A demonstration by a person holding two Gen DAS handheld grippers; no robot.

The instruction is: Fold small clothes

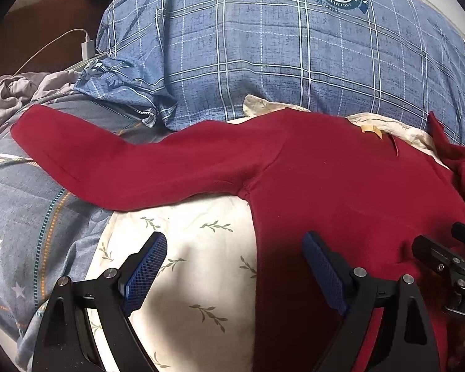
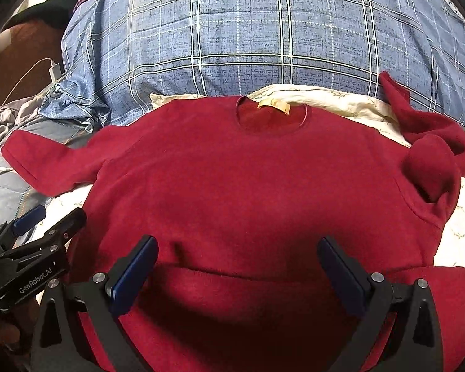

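Observation:
A small dark red long-sleeved sweater (image 2: 248, 179) lies flat, collar away from me, with a tan label (image 2: 272, 105) in the neck. Its left sleeve (image 1: 108, 158) stretches out flat to the left. Its right sleeve (image 2: 434, 145) is bunched up. My left gripper (image 1: 235, 248) is open and empty, over the sweater's left edge below the armpit. It also shows in the right wrist view (image 2: 51, 217). My right gripper (image 2: 238, 251) is open and empty above the lower body, where a crease runs across. Its tip shows in the left wrist view (image 1: 443, 248).
The sweater rests on a cream sheet with a leaf print (image 1: 186, 248). A bulky blue plaid duvet (image 2: 248, 40) rises just behind the collar. A grey-blue striped cover (image 1: 21, 210) and crumpled grey cloth (image 1: 12, 93) lie left. A white charger with cable (image 1: 86, 46) sits far left.

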